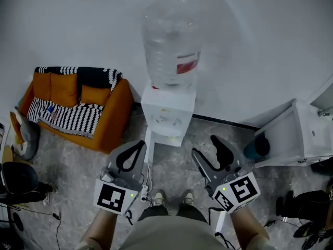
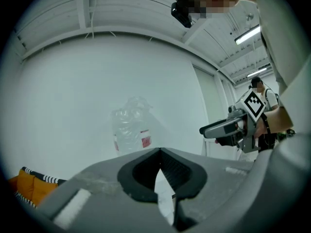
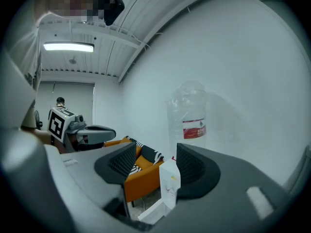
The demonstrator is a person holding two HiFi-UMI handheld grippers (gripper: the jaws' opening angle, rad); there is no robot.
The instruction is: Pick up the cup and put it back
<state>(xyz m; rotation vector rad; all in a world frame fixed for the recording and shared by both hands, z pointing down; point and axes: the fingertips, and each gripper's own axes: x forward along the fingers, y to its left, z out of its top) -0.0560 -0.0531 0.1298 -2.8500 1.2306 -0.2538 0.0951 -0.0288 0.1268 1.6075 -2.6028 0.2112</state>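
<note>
Cup (image 1: pixel 256 148) — dark teal — sits at the near end of the white cabinet (image 1: pixel 299 134), just right of the right gripper (image 1: pixel 206 146), untouched. Right fingers are spread with nothing between them. Left gripper (image 1: pixel 140 145) fingers are pressed together, empty — both point toward the water dispenser (image 1: pixel 167 116).

A white water machine (image 1: pixel 167 116) with a big clear bottle (image 1: pixel 171 40) on top stands by the wall (image 1: pixel 78 20), an orange sofa (image 1: pixel 109 121) sits to its left, and the left tool (image 1: pixel 139 146) and right tool (image 1: pixel 206 149) are held above the grey floor (image 1: pixel 73 176) in front of it.
</note>
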